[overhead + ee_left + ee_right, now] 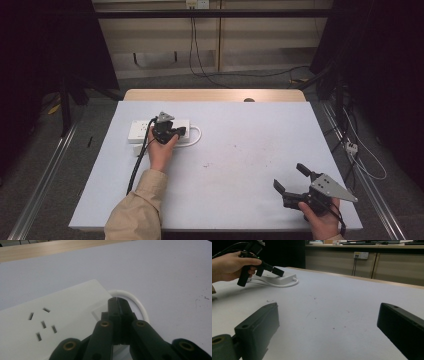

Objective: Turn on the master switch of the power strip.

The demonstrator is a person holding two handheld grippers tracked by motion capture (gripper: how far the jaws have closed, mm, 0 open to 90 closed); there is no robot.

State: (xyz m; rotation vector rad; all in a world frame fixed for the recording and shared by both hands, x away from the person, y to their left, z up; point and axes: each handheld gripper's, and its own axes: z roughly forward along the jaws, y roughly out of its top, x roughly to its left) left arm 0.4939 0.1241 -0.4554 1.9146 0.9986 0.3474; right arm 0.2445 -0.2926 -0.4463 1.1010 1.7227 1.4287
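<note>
My left gripper, jaws pressed together on nothing, hovers over the white plastic power strip; my right gripper gapes wide above the pale table.

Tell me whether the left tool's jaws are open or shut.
Shut: the left tool has its black jaws pressed together, nothing between them, over the end of the white power strip.

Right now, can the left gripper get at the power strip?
Probably yes: the left gripper hovers with shut jaws just above the power strip, near its white cable, nothing between. It would need to open first.
</note>
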